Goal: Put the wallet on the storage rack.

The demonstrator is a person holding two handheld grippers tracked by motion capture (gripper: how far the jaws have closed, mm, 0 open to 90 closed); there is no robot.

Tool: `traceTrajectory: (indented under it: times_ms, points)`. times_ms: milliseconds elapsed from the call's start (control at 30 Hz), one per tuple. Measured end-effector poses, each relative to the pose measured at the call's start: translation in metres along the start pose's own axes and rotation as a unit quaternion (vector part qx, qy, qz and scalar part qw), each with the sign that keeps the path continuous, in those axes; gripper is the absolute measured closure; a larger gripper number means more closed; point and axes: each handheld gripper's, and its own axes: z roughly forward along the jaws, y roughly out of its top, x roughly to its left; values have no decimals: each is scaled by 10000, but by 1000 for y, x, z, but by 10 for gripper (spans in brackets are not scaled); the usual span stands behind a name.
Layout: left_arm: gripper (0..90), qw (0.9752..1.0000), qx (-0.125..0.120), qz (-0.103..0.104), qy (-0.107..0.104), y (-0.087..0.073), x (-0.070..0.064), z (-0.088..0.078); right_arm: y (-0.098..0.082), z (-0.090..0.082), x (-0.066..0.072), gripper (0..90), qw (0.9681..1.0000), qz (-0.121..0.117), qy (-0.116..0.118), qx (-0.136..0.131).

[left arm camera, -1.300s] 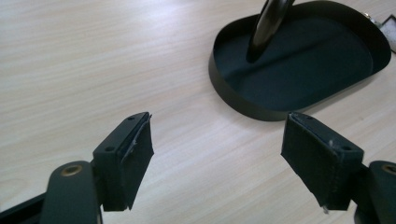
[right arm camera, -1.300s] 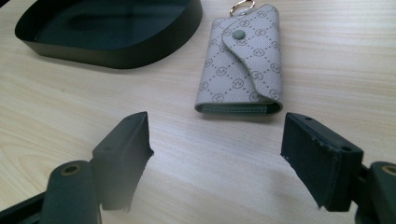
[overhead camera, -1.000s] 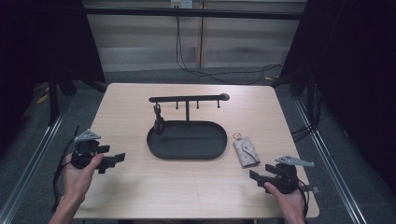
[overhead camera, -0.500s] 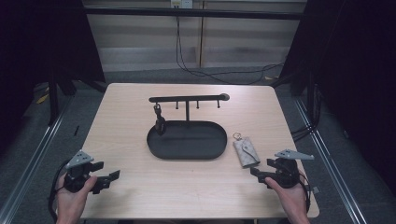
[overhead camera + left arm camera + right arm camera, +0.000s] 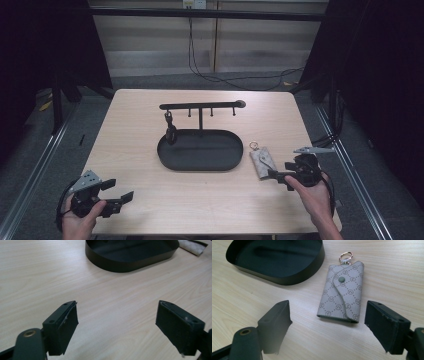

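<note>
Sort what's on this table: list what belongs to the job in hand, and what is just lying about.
In the job: grey key pouch, flat on the table; right gripper, open, aimed at the pouch.

Just lying about: black oval tray; hook rack standing in the tray; left gripper, open over bare wood.

No readable text; only a monogram pattern on the key pouch (image 5: pixel 342 292).

Light wood desk (image 5: pixel 140 130) with rounded corners. A black oval tray (image 5: pixel 200 150) sits around the middle with a hook rack (image 5: pixel 200 106) rising from it. Just right of the tray, a grey patterned key pouch (image 5: pixel 263 162) lies flat, ring end pointing away.
</note>
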Motion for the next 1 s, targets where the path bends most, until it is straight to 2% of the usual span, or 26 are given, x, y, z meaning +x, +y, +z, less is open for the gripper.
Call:
traceTrajectory:
  times_ms: [100, 133, 200, 233, 333, 600, 767, 867, 1000]
  points:
    - [170, 9999, 43, 65, 63, -5, 0, -4, 9, 5, 0, 180, 9995, -73, 93, 284]
    - [172, 10000, 62, 67, 21, -6, 0, -4, 12, 7, 2, 172, 9990, -103, 85, 417]
    - [177, 9999, -24, 98, 37, -6, 1, -7, 17, 9, 5, 177, 9986, -154, 65, 511]
    - [177, 9999, -96, 52, 20, -5, 1, -7, 21, 11, 6, 178, 9982, -185, 53, 573]
    - [177, 9999, -53, 89, -10, -5, 1, -7, 29, 21, 4, 179, 9968, -177, 22, 780]
    - [177, 9999, -2, 72, -83, -6, 1, -3, 41, 40, -11, 214, 9942, 87, -95, 1065]
    - [177, 9999, -36, 107, -93, -5, 2, -4, 49, 47, -11, 230, 9915, -13, -204, 1282]
    - [178, 9998, 31, 162, -132, -5, 1, -3, 54, 52, -11, 245, 9902, -72, -278, 1367]
    - [179, 9997, 38, 191, -134, -5, -1, -3, 58, 60, -12, 245, 9862, 3, -358, 1618]
